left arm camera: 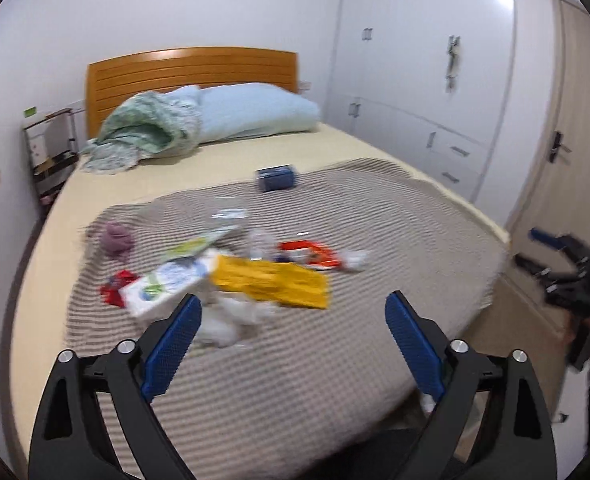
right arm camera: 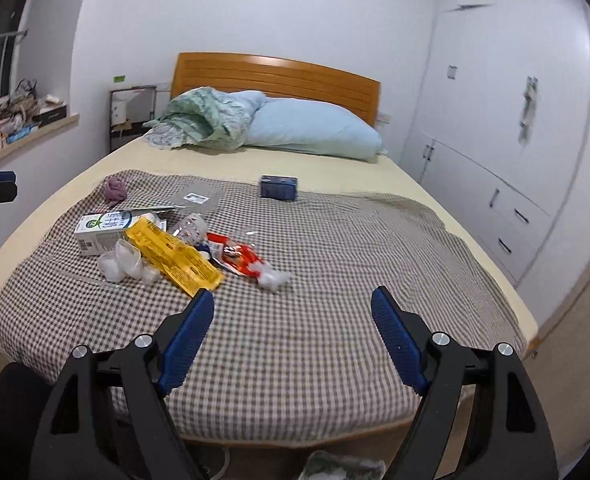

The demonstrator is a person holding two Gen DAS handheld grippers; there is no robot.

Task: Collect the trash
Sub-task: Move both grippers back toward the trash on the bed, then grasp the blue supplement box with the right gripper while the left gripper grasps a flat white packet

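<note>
Right now both tools hover above the near end of a bed (right arm camera: 455, 200), and neither holds anything: the left gripper (left arm camera: 293, 306) has its blue fingers (left arm camera: 173, 344) spread wide, and the right gripper (right arm camera: 293, 300) is likewise parted with only cloth showing between the pads. On the checked blanket (right arm camera: 335, 300) the trash lies clustered left of centre: a white milk carton (right arm camera: 103, 230), a yellow wrapper (right arm camera: 175, 258) leaning across it, crumpled white tissues (right arm camera: 121, 266) just nearer, a clear plastic bottle (right arm camera: 189, 228) and a red-and-white packet (right arm camera: 237, 258). Farther off sits a blue box (right arm camera: 278, 187); a mauve cloth ball (right arm camera: 115, 189) lies at the far left.
</note>
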